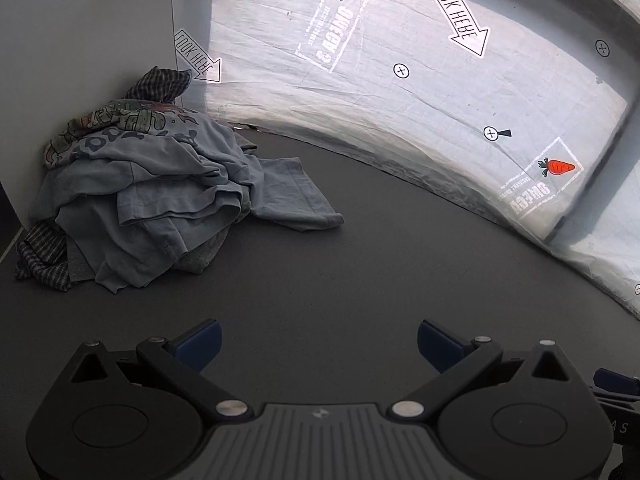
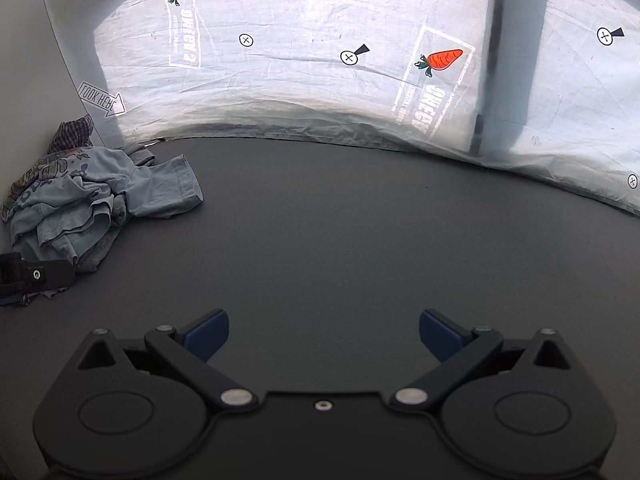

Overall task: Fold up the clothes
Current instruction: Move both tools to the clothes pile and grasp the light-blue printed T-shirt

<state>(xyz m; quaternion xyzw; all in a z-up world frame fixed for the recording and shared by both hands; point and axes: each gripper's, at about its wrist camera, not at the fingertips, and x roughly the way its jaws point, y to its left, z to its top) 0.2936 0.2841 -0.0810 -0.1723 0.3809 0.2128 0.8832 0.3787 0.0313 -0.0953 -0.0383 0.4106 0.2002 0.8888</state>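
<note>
Both tongs stand with their blue pads wide apart and nothing between them: the left tongs (image 1: 319, 346) and the right tongs (image 2: 324, 334) each hang low over the near part of the dark grey desk (image 1: 360, 260), touching no cloth. In the right wrist view a black bit of the other tool shows at the left edge, near the foot of the clothes.

Past the tongs the middle of the desk lies bare, with no garment spread on it and no folded stack anywhere in view. By that, the folding looks not yet begun, or at least none of its result shows here; every piece seems still to do.

Further off, at the far left, the pile of clothes (image 1: 140, 200) sits heaped against a pale side panel (image 1: 80, 40). A light blue shirt (image 1: 160, 216) lies over most of it, one sleeve (image 1: 296, 196) trailing rightward onto the desk. A printed garment (image 1: 120, 124) lies higher up, and a checked cloth (image 1: 160, 84) crowns the heap; more checked fabric shows at its near-left foot.

Behind everything, along the far edge, hangs a creased white sheet (image 1: 400, 100) printed with carrots, arrows and small crossed circles.

The likely next step is to draw one piece out onto the bare desk.
</note>
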